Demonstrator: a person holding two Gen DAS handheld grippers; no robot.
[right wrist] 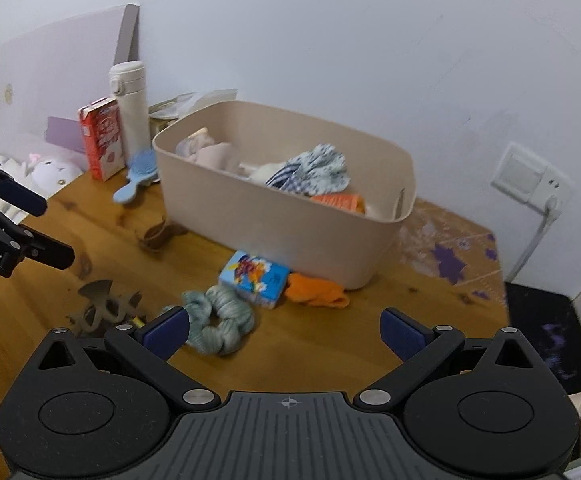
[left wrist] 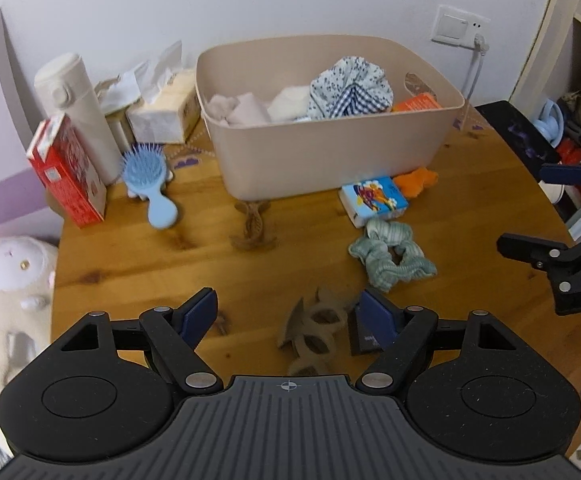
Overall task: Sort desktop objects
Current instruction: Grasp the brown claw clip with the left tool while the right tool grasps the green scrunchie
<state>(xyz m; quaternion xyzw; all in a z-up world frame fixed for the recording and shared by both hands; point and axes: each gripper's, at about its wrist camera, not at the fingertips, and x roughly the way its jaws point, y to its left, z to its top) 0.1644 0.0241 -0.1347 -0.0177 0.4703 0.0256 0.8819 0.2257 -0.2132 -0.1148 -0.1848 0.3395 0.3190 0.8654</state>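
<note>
A beige bin (left wrist: 330,160) with cloth items stands at the back of the wooden table (left wrist: 130,272); it also shows in the right wrist view (right wrist: 274,224). In front lie a green scrunchie (left wrist: 390,256), a colourful tissue pack (left wrist: 374,200), an orange cloth (left wrist: 416,180), a brown hair claw (left wrist: 252,228) and a tan hair claw (left wrist: 314,332). My left gripper (left wrist: 288,310) is open and empty above the tan claw. My right gripper (right wrist: 284,330) is open and empty, its left finger next to the scrunchie (right wrist: 218,320).
A blue hairbrush (left wrist: 150,184), a red carton (left wrist: 66,172), a white flask (left wrist: 76,116) and a tissue box (left wrist: 166,112) stand at the back left. A plush toy (left wrist: 6,276) sits off the left edge. A small black item (left wrist: 364,336) lies beside the tan claw.
</note>
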